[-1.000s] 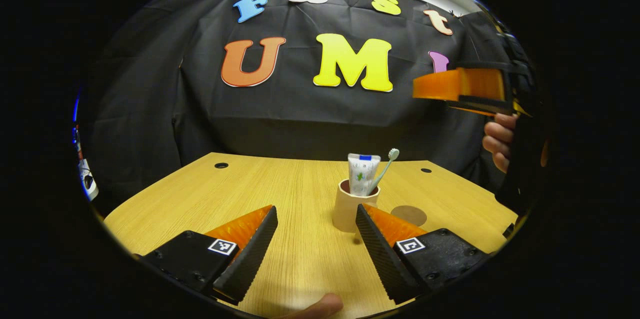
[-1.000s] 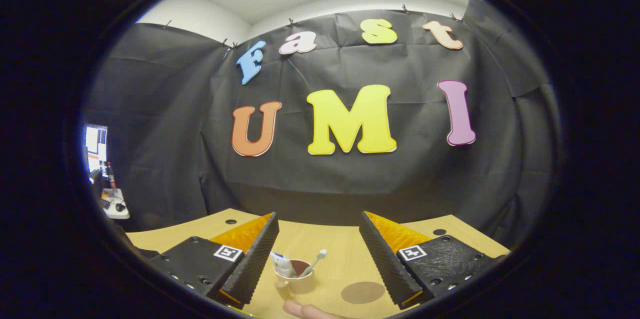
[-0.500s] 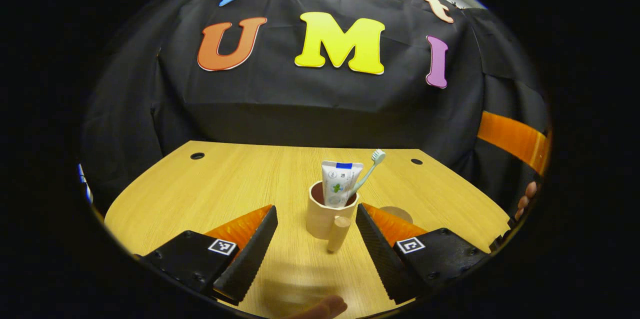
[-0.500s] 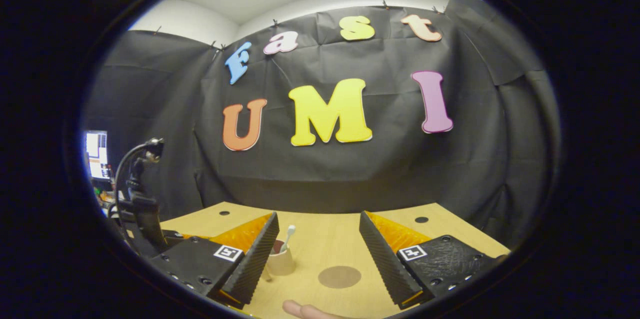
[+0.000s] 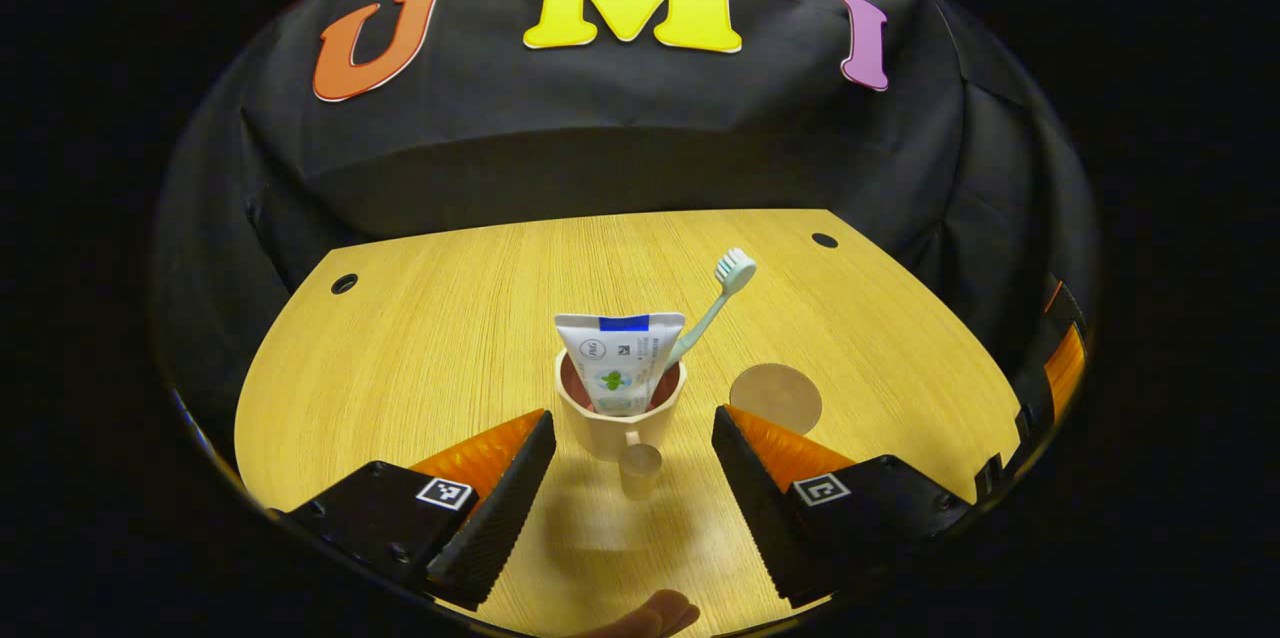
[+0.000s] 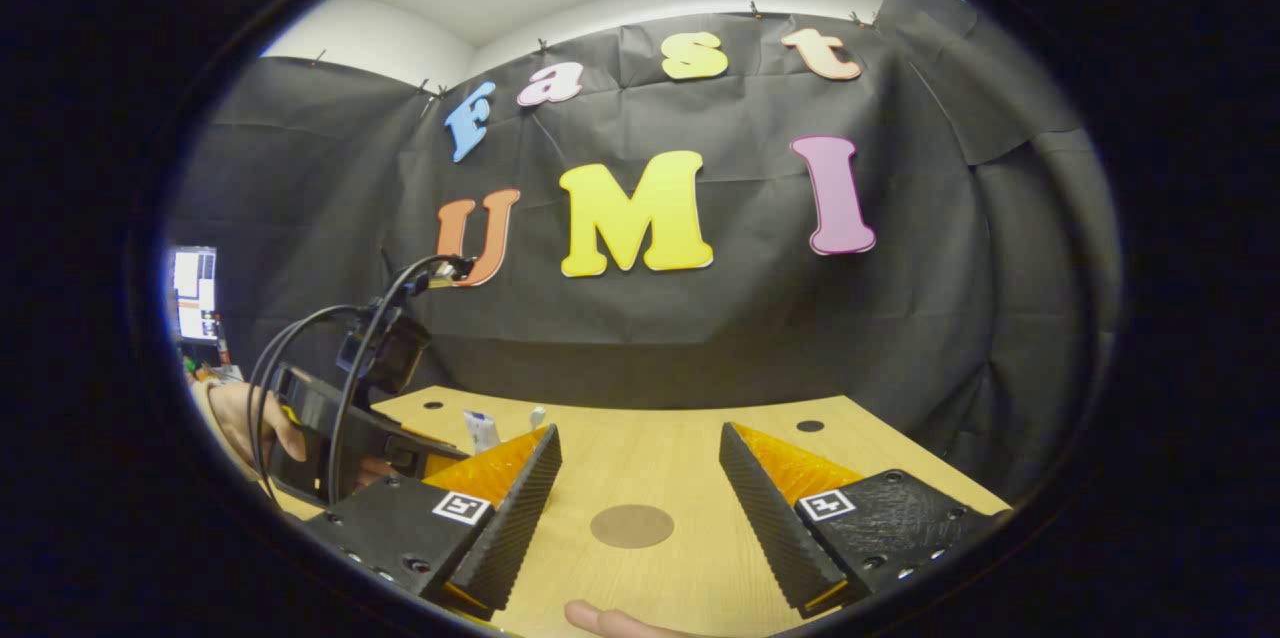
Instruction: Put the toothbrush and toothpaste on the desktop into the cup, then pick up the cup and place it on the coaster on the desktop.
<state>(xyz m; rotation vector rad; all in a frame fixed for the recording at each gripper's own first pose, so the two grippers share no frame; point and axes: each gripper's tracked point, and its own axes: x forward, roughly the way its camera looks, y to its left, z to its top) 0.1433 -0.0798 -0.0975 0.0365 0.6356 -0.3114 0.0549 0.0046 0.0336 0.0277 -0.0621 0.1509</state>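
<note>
A beige cup point(image 5: 620, 430) stands upright on the wooden desktop point(image 5: 450, 338), its handle point(image 5: 640, 466) turned toward me. A white toothpaste tube point(image 5: 620, 363) and a pale green toothbrush point(image 5: 715, 303) stick up out of it. My left gripper point(image 5: 632, 490) is open, one finger on each side of the cup and a little short of it, touching nothing. The round brown coaster point(image 5: 775, 398) lies flat to the cup's right. In the right gripper view my right gripper point(image 6: 640, 508) is open above the desktop with the coaster point(image 6: 631, 525) ahead between its fingers; the toothpaste tube's top point(image 6: 481, 430) peeks over its left finger.
Small cable holes point(image 5: 343, 283) mark the desktop's far corners. In the right gripper view a hand point(image 6: 245, 423) holds the other gripper, with black cables point(image 6: 350, 358) looping over it at the left. A fingertip point(image 5: 650, 613) shows at the bottom edge.
My left gripper has come closer and tilted down, so the cup now sits centred between its fingers. My right gripper has swung right, so the cup slid left behind its left finger.
</note>
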